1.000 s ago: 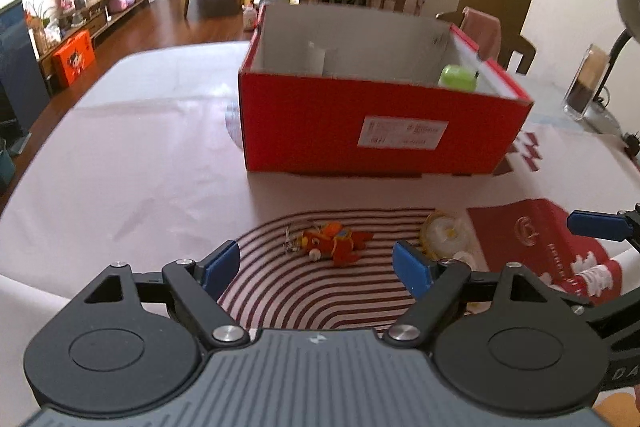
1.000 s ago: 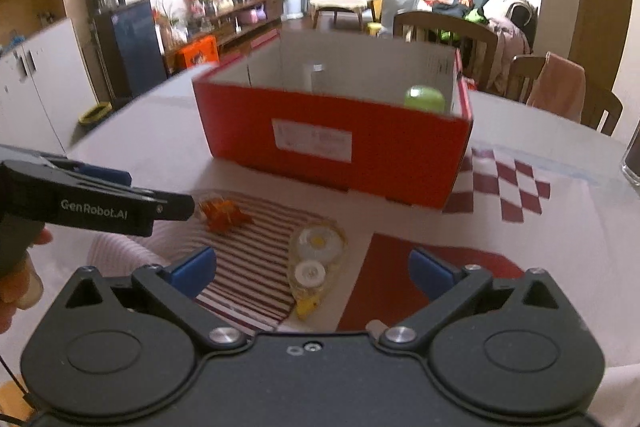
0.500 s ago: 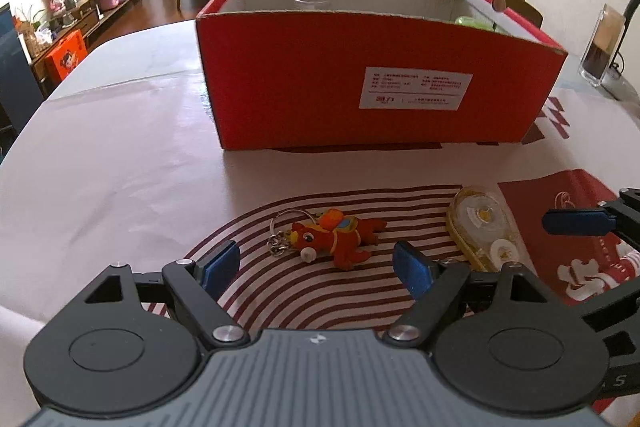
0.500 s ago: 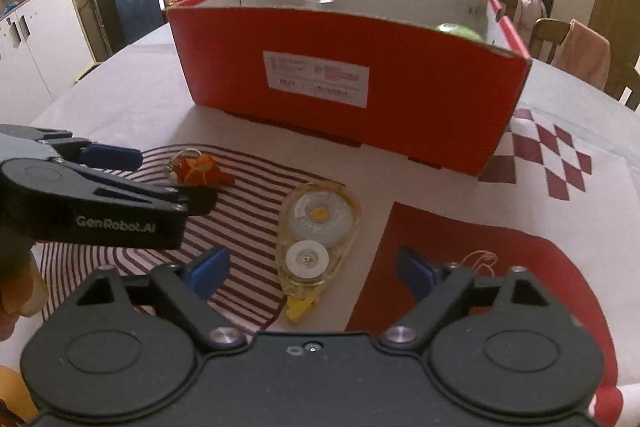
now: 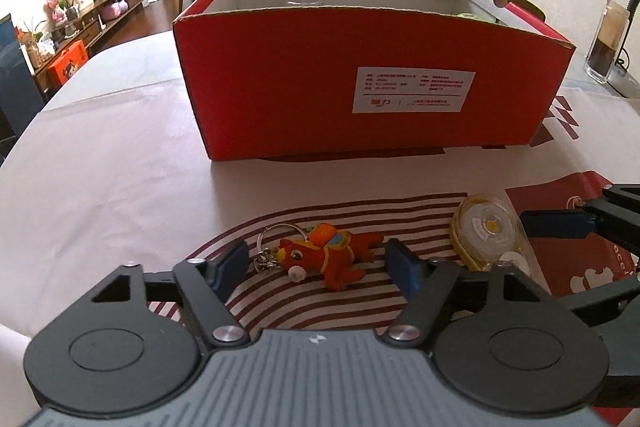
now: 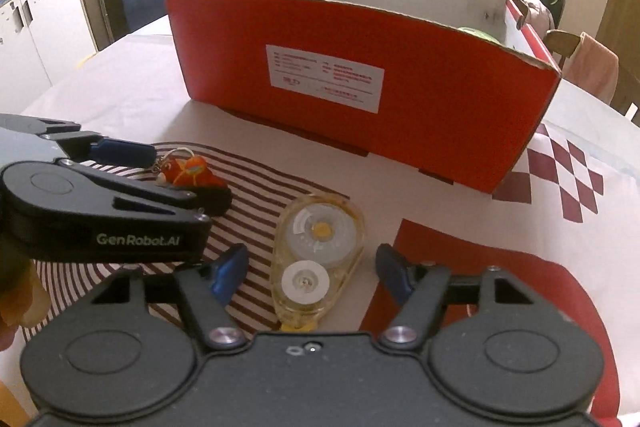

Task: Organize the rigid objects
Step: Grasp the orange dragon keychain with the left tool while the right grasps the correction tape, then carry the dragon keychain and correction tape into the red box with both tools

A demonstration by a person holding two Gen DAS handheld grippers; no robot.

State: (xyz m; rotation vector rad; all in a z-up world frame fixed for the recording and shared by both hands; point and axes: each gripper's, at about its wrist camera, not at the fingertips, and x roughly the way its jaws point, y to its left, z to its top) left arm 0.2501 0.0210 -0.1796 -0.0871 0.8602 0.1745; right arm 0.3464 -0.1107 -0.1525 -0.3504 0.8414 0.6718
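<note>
An orange horse keychain [image 5: 324, 255] lies on the striped cloth, between the blue pads of my left gripper [image 5: 318, 269]. Those jaws are closing, and small gaps still show on both sides of the toy. A clear correction-tape dispenser [image 6: 316, 259] lies between the pads of my right gripper [image 6: 312, 273], whose jaws are closing too, with gaps on either side. In the left wrist view the dispenser [image 5: 486, 231] sits to the right of the keychain. The right wrist view shows the left gripper [image 6: 120, 187] over the keychain [image 6: 188, 173]. A red open cardboard box [image 5: 360, 95] stands behind.
The box [image 6: 360, 83] holds a green object [image 6: 478, 33] near its right end. A glass jar [image 5: 606, 43] and a lamp stem stand at the table's far right. A chair with a pink cloth [image 6: 592, 67] is behind the table. A hand [image 6: 16, 299] holds the left gripper.
Both grippers came down and forward toward the table. The jaws of each narrowed, so the keychain and the tape dispenser now lie between the pads.
</note>
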